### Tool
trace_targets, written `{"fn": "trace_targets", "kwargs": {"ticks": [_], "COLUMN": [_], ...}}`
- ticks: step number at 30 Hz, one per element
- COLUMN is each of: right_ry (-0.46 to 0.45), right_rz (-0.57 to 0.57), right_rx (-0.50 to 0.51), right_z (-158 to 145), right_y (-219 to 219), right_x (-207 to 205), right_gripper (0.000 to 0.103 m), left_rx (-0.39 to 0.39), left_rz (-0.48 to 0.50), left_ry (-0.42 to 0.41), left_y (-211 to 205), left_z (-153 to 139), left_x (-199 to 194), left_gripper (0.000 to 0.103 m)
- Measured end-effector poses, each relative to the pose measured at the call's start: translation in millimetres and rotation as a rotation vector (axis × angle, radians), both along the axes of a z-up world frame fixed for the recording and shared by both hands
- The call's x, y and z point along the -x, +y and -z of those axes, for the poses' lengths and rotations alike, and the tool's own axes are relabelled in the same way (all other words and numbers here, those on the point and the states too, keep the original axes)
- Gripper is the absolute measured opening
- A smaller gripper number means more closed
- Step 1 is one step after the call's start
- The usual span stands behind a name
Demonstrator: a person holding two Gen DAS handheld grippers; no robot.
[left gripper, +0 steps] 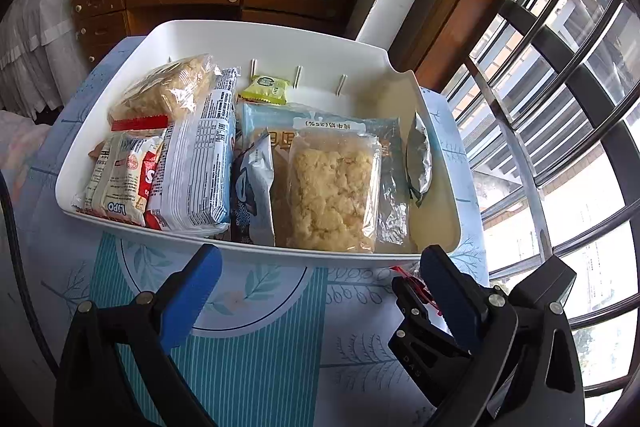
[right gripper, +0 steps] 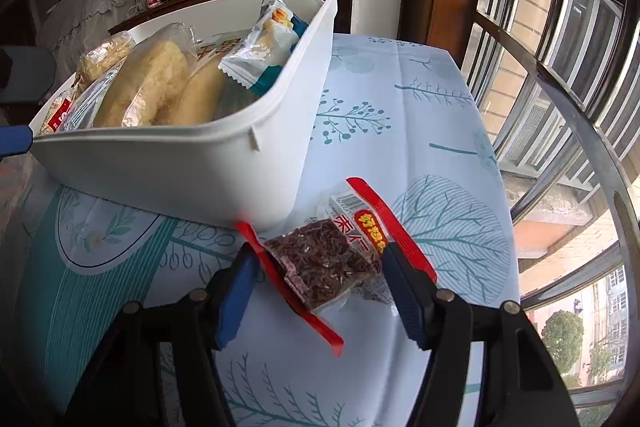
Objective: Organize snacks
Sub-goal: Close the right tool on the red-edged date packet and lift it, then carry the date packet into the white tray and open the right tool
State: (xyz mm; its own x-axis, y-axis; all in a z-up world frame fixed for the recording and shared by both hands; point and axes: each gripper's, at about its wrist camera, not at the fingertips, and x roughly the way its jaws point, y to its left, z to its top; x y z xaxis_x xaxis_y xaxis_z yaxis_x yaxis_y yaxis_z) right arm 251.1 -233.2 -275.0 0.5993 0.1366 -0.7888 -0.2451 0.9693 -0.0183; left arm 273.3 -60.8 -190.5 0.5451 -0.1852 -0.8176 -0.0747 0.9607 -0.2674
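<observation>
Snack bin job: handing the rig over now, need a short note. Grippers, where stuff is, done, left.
Left gripper: open, empty, hovering over the tablecloth in front of the white bin.
Right gripper: jaws around the red-edged packet of dark snack, which lies on the tablecloth just outside the bin's near corner; pads look to be at its edges, firm grip unconfirmed.
Done: the other snacks sit in the bin, including the clear pastry pack and the white-blue wrapped pack.
Left: confirm the grip, lift the red-edged packet, place it in the bin.
</observation>
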Motion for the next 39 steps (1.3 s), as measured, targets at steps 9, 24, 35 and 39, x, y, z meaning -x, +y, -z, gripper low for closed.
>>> {"fn": "trace_targets", "kwargs": {"ticks": [9,24,35,39], "right_ry": [-0.011,0.006,-0.023,-0.047], "right_rz": [-0.011,0.065,0.154,0.192], "right_rx": [0.015,0.047,0.147,0.165], "right_z": [-4.7,-17.3,-43.4,-56.9], "right_y": [0.0,2.8,4.2,6.2], "right_x": [5.8,29.5,45.0,43.6], "right_gripper": [0.053,0.053,0.053,0.053], "left_rx": [0.006,0.032,0.017,0.029], "left_rz": [0.034,0.044,0.059,0.063], "left_ry": [-0.014,-0.036,-0.054,-0.057], "left_y": [-6.0,30.7,80.1,99.8], "left_z": [-3.1,-7.5,-16.3,-17.0], "left_x": [3.3,27.3,36.4,36.2], "left_gripper": [0.099,0.099,0.099,0.099]}}
